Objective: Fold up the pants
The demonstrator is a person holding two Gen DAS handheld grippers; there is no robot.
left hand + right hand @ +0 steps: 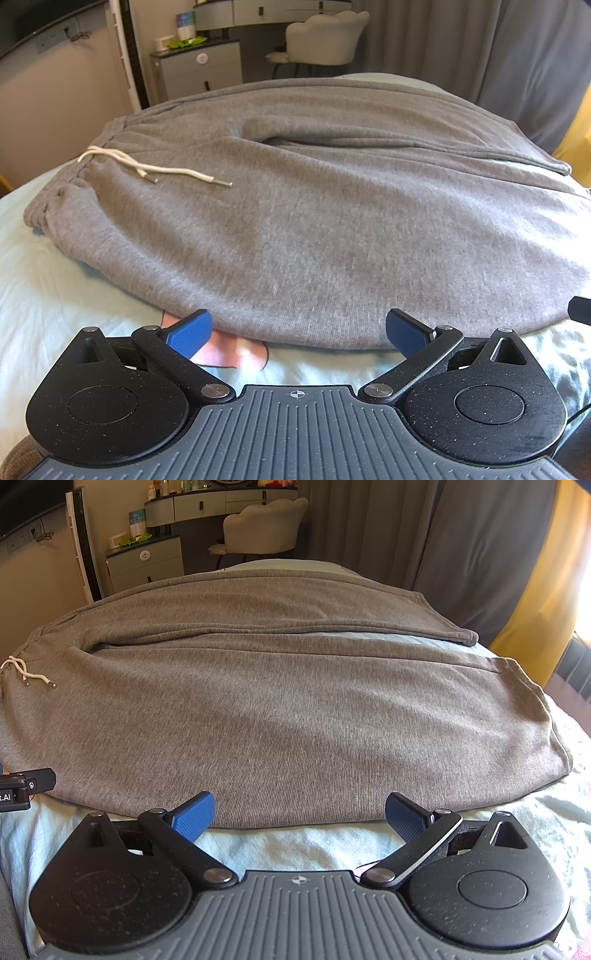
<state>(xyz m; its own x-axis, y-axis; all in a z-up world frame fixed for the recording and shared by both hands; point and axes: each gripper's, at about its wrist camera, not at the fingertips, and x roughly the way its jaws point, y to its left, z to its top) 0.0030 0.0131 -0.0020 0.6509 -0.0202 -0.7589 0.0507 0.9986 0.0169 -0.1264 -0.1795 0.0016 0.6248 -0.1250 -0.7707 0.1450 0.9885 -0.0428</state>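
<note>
Fingers [190, 334] of both grippers spread wide beside grey pants [314, 229]; left gripper [22, 788] reads perhaps "t.AI".

Heather grey pants [314, 229] with a white drawstring [147, 168] tipped in silver metal lie on a pale mint-green bed sheet [55, 295]. A pink and white printed patch [229, 352] shows on the sheet at the bed's near edge. The left gripper [298, 334] and right gripper [300, 816] are speckled black with ribbed grey bodies and textured blue pads [190, 334].
</note>
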